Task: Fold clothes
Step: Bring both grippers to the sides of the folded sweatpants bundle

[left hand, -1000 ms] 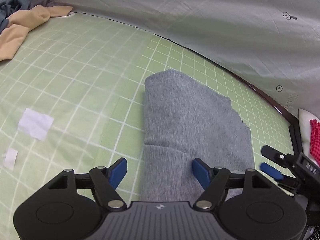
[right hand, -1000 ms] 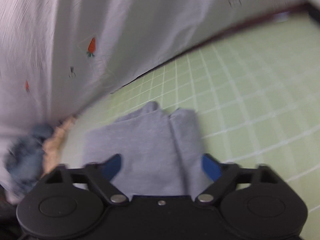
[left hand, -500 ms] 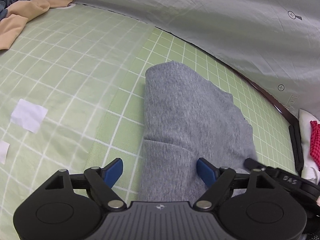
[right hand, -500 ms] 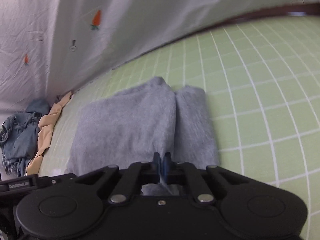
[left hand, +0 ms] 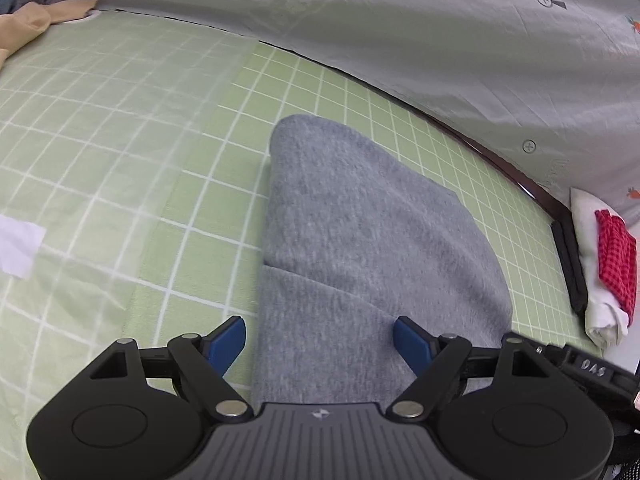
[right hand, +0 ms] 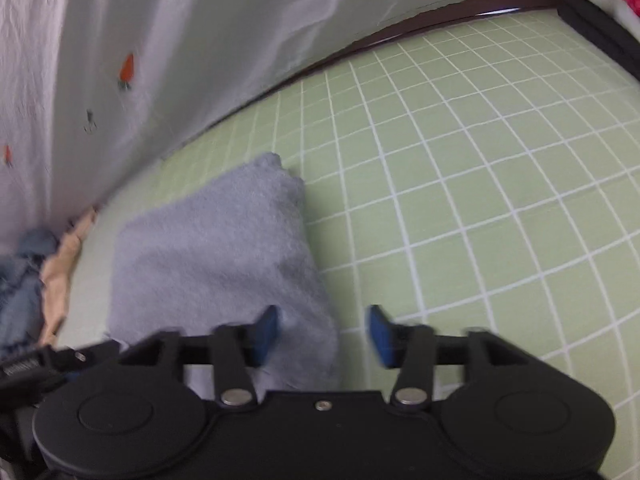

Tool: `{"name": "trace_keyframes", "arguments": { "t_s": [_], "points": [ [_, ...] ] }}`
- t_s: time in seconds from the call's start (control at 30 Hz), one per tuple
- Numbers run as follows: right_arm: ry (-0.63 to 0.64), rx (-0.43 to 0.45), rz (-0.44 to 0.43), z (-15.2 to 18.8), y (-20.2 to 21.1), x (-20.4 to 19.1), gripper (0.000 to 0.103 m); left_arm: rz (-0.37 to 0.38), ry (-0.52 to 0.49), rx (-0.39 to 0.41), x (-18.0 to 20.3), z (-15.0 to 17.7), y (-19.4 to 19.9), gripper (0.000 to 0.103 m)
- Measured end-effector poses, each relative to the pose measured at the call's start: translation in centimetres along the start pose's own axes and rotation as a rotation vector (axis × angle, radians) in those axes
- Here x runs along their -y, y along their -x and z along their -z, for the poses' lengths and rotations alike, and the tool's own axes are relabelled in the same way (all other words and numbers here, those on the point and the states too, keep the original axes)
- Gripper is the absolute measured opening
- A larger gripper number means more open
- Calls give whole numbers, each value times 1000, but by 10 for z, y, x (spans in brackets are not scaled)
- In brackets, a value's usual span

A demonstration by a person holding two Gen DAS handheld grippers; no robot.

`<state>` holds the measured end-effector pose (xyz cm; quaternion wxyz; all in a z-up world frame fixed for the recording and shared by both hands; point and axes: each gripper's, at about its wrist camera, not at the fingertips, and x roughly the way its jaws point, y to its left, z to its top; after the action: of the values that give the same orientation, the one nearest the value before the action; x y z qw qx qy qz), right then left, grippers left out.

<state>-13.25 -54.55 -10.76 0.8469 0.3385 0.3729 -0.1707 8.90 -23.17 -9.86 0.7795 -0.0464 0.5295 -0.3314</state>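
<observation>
Fingers of the left gripper stand wide apart, pinching nothing, over the near end of the folded grey garment. The right gripper is opening, straddling the garment's right edge without pressing it. The garment lies on the green checked desk, its long axis running away toward the far edge.
</observation>
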Motion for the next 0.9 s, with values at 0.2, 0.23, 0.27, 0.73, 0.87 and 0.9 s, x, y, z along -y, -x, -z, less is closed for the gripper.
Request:
{"name": "trace_keyframes", "arguments": {
  "t_s": [0.2, 0.23, 0.27, 0.73, 0.87, 0.9],
  "points": [
    [143, -54, 29, -4, -25, -32, 75, 2, -6, -12, 1, -7, -10, 82],
    [149, -66, 30, -5, -29, -35, 75, 3, -6, -13, 1, -8, -11, 82],
    [158, -75, 36, -6, -32, -38, 76, 3, -7, -16, 1, -9, -13, 83],
    [245, -108, 61, -14, -61, -63, 94, 13, -24, -44, 1, -16, -30, 88],
    [293, -111, 72, -12, -72, -78, 100, 29, -42, -41, 4, -15, -32, 86],
    [309, -112, 71, -11, -75, -82, 100, 36, -46, -42, 5, -15, -32, 83]
  ]
}}
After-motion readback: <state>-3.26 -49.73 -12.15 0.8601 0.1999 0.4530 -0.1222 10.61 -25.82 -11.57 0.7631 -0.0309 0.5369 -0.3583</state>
